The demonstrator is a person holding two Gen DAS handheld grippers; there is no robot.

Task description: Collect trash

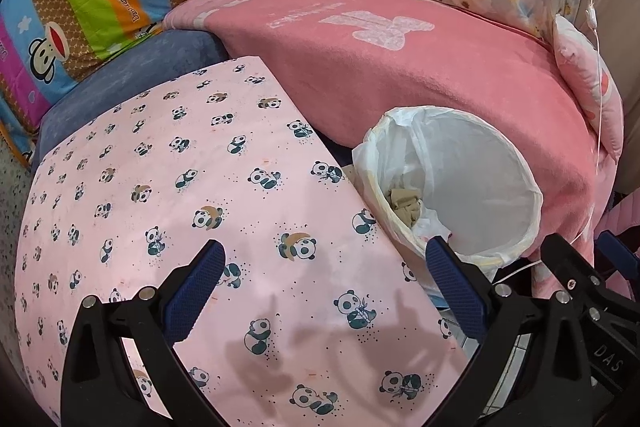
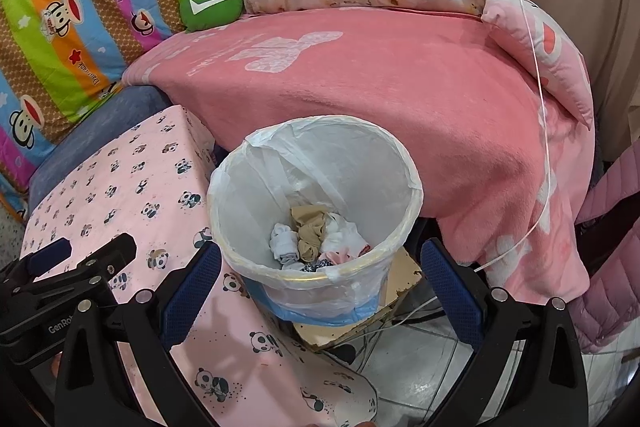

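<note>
A round bin lined with a white plastic bag (image 2: 316, 283) stands on a cardboard piece beside the panda table; its rim also shows in the left wrist view (image 1: 516, 163). Crumpled beige, white and patterned trash (image 2: 316, 239) lies at its bottom, part of it visible (image 1: 406, 203) from the left. My right gripper (image 2: 320, 263) hangs open just in front of the bin, nothing between its fingers. My left gripper (image 1: 326, 263) is open and empty above the pink panda-print table cloth (image 1: 180, 195), its right finger (image 1: 452, 275) near the bin's rim.
A pink blanket (image 2: 380, 99) covers the seat behind the bin, with a green cushion (image 2: 210, 7) and a striped cartoon quilt (image 2: 80, 11) at the back left. A thin white cord (image 2: 540, 99) hangs at the right. A pink padded jacket (image 2: 612, 259) and tiled floor (image 2: 412, 367) lie lower right.
</note>
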